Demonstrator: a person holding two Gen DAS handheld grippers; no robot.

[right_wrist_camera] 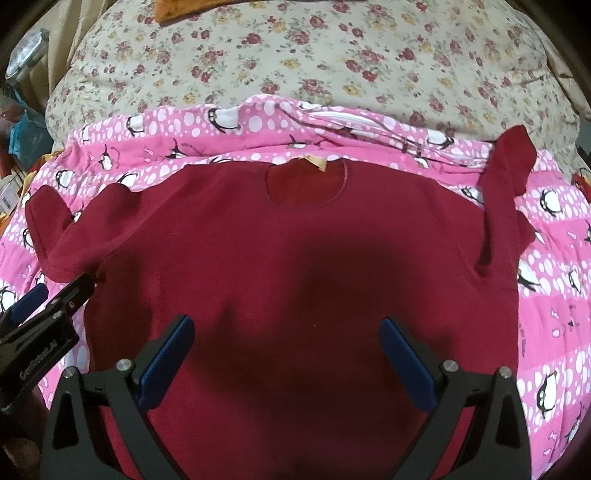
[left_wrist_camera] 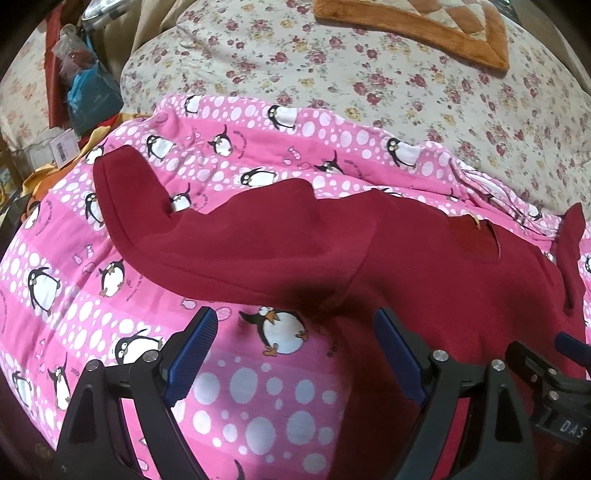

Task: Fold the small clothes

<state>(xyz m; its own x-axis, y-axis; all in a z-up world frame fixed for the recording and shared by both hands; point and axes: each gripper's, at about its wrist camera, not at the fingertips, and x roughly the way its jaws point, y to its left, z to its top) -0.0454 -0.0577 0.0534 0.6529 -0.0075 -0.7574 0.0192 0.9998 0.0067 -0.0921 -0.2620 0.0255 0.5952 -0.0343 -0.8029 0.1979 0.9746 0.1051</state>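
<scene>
A small dark red long-sleeved top (right_wrist_camera: pixel 295 258) lies spread flat on a pink penguin-print blanket (right_wrist_camera: pixel 554 295), neckline (right_wrist_camera: pixel 306 184) toward the far side, a tan label at the collar. Its left sleeve (left_wrist_camera: pixel 177 229) stretches out to the left and its right sleeve (right_wrist_camera: pixel 502 184) is bent upward. My right gripper (right_wrist_camera: pixel 286 328) hovers open over the lower middle of the top. Over the blanket, my left gripper (left_wrist_camera: pixel 295 325) stands open at the top's lower left edge, below the armpit, nothing between its fingers. The other gripper's tip shows at each view's edge.
A floral bedspread (right_wrist_camera: pixel 295 55) lies beyond the blanket. An orange-edged quilted mat (left_wrist_camera: pixel 424 26) sits at the far side. Bags and clutter (left_wrist_camera: pixel 85 85) pile up beyond the bed's left edge.
</scene>
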